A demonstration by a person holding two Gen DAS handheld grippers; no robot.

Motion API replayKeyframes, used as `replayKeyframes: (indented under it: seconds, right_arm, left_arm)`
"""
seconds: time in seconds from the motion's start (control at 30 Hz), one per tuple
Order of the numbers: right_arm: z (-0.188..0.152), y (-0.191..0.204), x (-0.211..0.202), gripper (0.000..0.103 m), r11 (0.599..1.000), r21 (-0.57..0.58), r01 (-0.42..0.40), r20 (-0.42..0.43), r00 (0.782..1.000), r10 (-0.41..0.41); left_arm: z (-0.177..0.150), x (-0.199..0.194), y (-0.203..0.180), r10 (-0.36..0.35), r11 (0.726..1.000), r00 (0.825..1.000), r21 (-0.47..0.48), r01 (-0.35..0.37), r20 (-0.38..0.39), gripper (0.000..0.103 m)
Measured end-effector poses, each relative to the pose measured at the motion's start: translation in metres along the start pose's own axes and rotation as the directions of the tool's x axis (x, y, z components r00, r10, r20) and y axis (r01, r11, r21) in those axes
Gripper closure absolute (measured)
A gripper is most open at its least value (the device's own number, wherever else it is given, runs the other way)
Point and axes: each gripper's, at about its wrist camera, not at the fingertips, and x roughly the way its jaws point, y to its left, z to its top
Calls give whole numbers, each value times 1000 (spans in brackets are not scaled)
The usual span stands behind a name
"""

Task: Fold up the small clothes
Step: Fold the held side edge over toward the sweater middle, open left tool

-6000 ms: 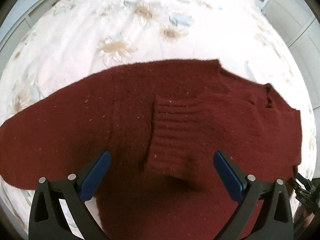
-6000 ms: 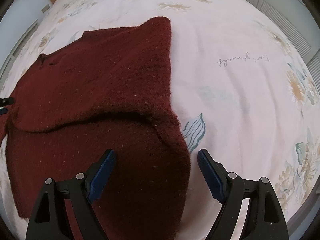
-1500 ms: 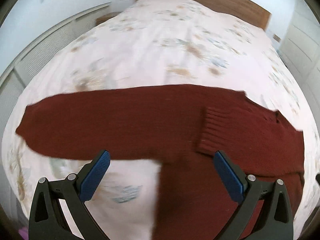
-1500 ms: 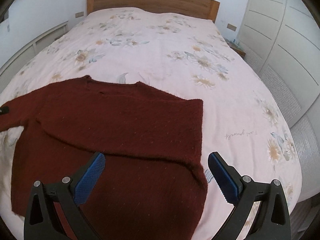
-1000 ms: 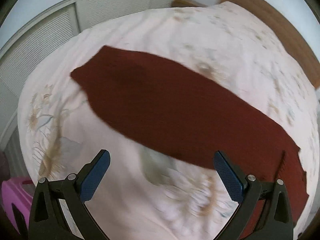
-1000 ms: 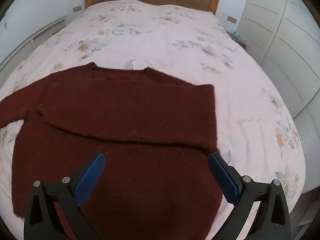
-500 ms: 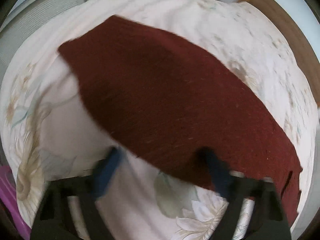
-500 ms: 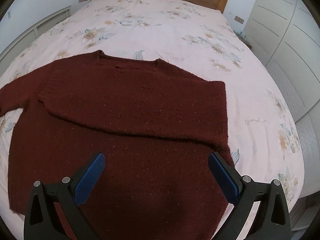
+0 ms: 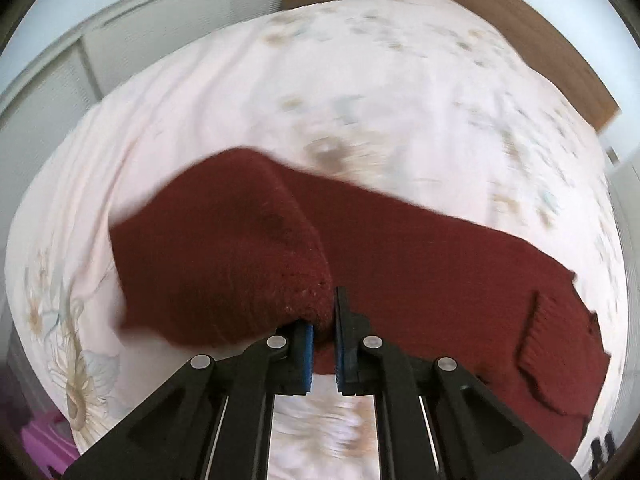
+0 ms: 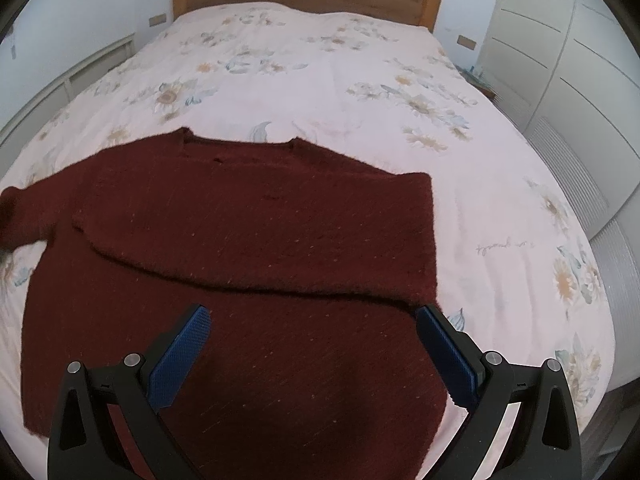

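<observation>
Two grippers work a dark red sweater [image 10: 248, 240] spread flat on the floral bed [image 10: 320, 72]: the left gripper [image 9: 322, 332] pinches its sleeve [image 9: 224, 264], lifted and bunched, while the right gripper [image 10: 316, 352] hovers with fingers spread above the sweater's body.

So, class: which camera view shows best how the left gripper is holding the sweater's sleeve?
The left wrist view. There the left gripper is shut on the dark red sleeve, with knit bunched between its blue pads. The right wrist view shows only the sleeve's blurred end at the picture's left edge, and not the left gripper at all.
</observation>
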Motion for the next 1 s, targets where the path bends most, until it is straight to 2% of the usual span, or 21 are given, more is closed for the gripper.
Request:
replayKeyframes:
  seconds: [0.13, 0.33, 0.43, 0.6, 0.77, 0.87, 0.93, 1.0]
  right_arm:
    - [2, -14, -2, 0, 1000, 24, -11, 16, 1000, 11]
    - [11, -35, -4, 0, 999, 34, 0, 43, 999, -1]
    - [16, -45, -5, 0, 999, 43, 2, 53, 999, -4]
    - [22, -64, -11, 0, 998, 63, 10, 73, 997, -15]
    - [21, -81, -15, 0, 995, 99, 20, 77, 997, -28]
    - [15, -85, -12, 0, 994, 112, 21, 61, 998, -28]
    - [10, -86, -9, 0, 993, 113, 21, 45, 999, -26]
    - [5, -85, -5, 0, 994, 110, 22, 30, 999, -25]
  left_arm:
    - [-6, -25, -58, -41, 994, 999, 105, 39, 18, 97]
    - [-15, -31, -153, -115, 968, 993, 228, 108, 19, 97]
    - [-21, -18, -207, -150, 942, 989, 305, 141, 4, 98]
    - [-41, -8, -293, -201, 883, 979, 428, 193, -25, 98]
    - [-56, 12, -354, -248, 825, 967, 512, 241, -56, 98]
    - [-73, 32, -382, -214, 794, 975, 572, 208, -58, 98]
    - [-84, 53, -391, -166, 785, 984, 596, 168, -60, 98]
    - [-96, 78, -394, -125, 779, 988, 608, 156, -94, 98]
